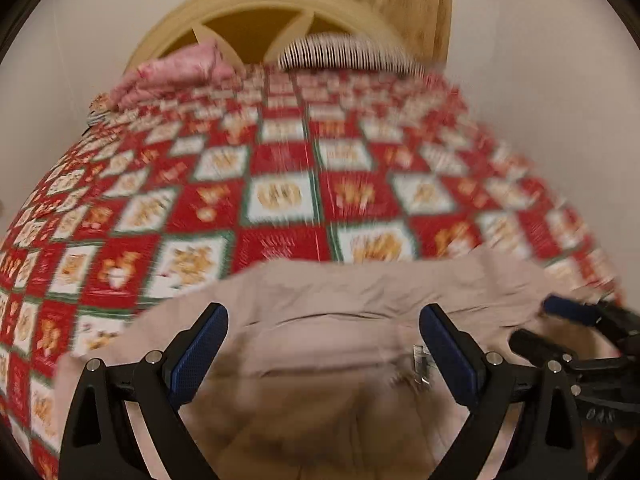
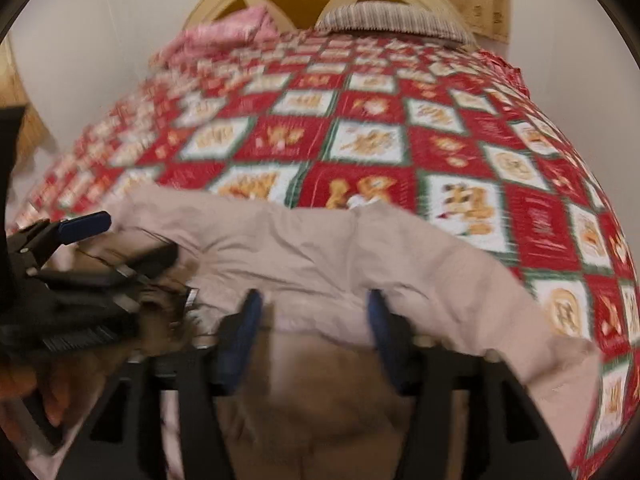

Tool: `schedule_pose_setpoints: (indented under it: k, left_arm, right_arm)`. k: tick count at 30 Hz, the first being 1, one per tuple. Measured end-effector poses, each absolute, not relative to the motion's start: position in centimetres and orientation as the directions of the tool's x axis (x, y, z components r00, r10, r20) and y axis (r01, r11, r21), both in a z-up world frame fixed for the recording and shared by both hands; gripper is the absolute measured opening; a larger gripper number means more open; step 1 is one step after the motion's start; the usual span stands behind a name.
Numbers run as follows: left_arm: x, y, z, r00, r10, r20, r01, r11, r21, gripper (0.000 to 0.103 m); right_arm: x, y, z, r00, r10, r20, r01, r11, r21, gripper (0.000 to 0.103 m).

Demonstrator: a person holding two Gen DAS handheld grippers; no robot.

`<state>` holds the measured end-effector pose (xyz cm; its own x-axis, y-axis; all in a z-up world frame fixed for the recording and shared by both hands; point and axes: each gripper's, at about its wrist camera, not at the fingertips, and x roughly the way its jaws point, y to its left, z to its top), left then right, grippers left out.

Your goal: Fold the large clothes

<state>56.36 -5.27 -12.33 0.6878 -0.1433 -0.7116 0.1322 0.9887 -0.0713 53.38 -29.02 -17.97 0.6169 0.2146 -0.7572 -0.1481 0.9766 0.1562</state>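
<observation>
Lying at the bed [image 1: 280,200] foot edge, beige jacket [image 1: 340,304] looks soft, bulky, floppy; grab hem corners. Left gripper [image 1: 324,328] fingers apart, right gripper [image 2: 314,316] fingers apart, both empty.

- Left gripper [image 1: 324,336]: jaws spread wide, blue pads [image 1: 200,344] facing each other, pointing steeply downward.
- Right gripper [image 2: 316,320]: jaws apart, blue pads [image 2: 244,332] clear of contact, angled downward beside the left.
</observation>
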Motion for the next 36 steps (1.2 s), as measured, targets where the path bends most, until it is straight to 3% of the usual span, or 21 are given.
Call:
schedule_pose_setpoints:
  k: [6, 10, 17, 25, 28, 31, 34, 36]
  left_arm:
    - [43.6, 0.1, -7.1, 0.742, -0.214, -0.635, 0.201, 0.975, -0.094, 0.097]
    - [33.8, 3.3, -7.0, 0.743, -0.234, -0.627, 0.238, 0.968, -0.079, 0.097]
    - [20.2, 8.2, -12.0, 0.737, -0.148, -0.660, 0.184, 0.983, -0.015, 0.097]
    - [14.6, 11.3, -18.3, 0.692, -0.148, -0.707, 0.089, 0.989, -0.120, 0.097]
    - [13.7, 11.5, -19.0, 0.682, -0.223, -0.697, 0.108, 0.973, -0.205, 0.097]
    - [13.6, 10.7, -19.4, 0.666, -0.251, -0.702, 0.132, 0.967, -0.220, 0.097]
    - [13.4, 10.3, -19.8, 0.645, -0.286, -0.709, 0.147, 0.956, -0.252, 0.097]
    - [13.1, 10.2, -19.9, 0.642, -0.298, -0.707, 0.149, 0.952, -0.266, 0.096]
  right_arm:
    - [44.3, -34.4, -14.8, 0.612, 0.203, -0.765, -0.134, 0.979, 0.152, 0.081]
    - [35.6, -38.0, -14.3, 0.592, 0.224, -0.774, -0.119, 0.974, 0.191, 0.081]
    - [23.3, -41.4, -15.8, 0.583, 0.230, -0.779, -0.045, 0.967, 0.252, 0.083]
    - [14.0, -40.4, -18.5, 0.570, 0.305, -0.763, -0.010, 0.931, 0.365, 0.083]
    - [12.1, -40.0, -20.2, 0.558, 0.308, -0.771, 0.010, 0.926, 0.377, 0.083]
    - [11.2, -40.2, -21.7, 0.544, 0.290, -0.787, 0.058, 0.923, 0.380, 0.077]
    - [10.3, -40.1, -22.4, 0.553, 0.300, -0.777, 0.065, 0.914, 0.399, 0.064]
    - [9.9, -39.9, -22.5, 0.548, 0.331, -0.768, 0.058, 0.901, 0.430, 0.049]
